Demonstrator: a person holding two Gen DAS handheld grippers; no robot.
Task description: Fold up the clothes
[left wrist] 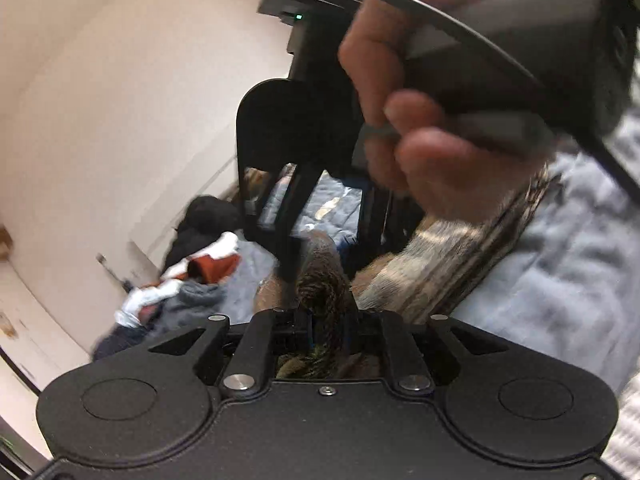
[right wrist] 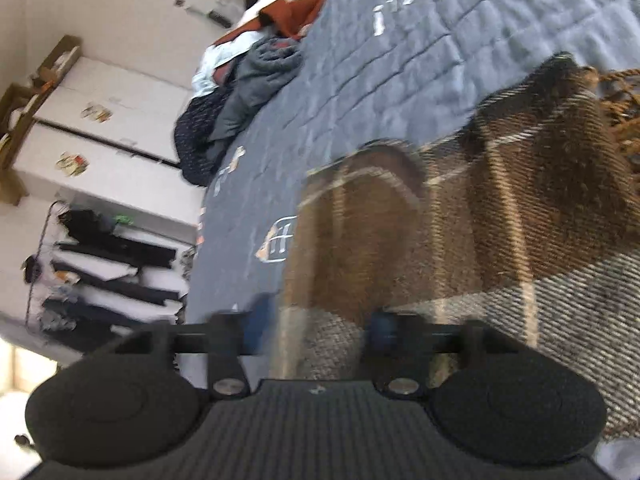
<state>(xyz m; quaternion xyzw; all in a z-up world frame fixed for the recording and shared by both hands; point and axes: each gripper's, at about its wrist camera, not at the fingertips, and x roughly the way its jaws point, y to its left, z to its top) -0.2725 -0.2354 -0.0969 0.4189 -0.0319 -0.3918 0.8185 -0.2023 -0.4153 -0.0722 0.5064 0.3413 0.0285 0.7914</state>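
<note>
Your left gripper [left wrist: 324,320] has its fingers drawn close together and clamped on a bunched fold of the brown plaid scarf [left wrist: 440,276], whose twisted fringe runs straight up between them at 12 o'clock. In the left wrist view, your right hand [left wrist: 420,140] fills the 1 o'clock region, wrapped around the grey handle of the right gripper [left wrist: 288,268], whose black frame reaches down to the scarf near centre. In the right wrist view, the right gripper [right wrist: 316,332] shows blue fingers [right wrist: 380,326] on either side of the scarf's [right wrist: 460,220] edge; motion blur hides whether the pads press the cloth, so you cannot tell if that grip is made. No earlier view is available. The scarf lies spread across the blue quilted bed cover [right wrist: 360,80], filling the area from centre to 3 o'clock, with its fringe at 2 o'clock. A pile of unfolded clothes [right wrist: 248,68] sits on the bed edge at 11 o'clock, well apart from the scarf. White drawers [right wrist: 108,136] stand beside the bed at 9 o'clock.
</note>
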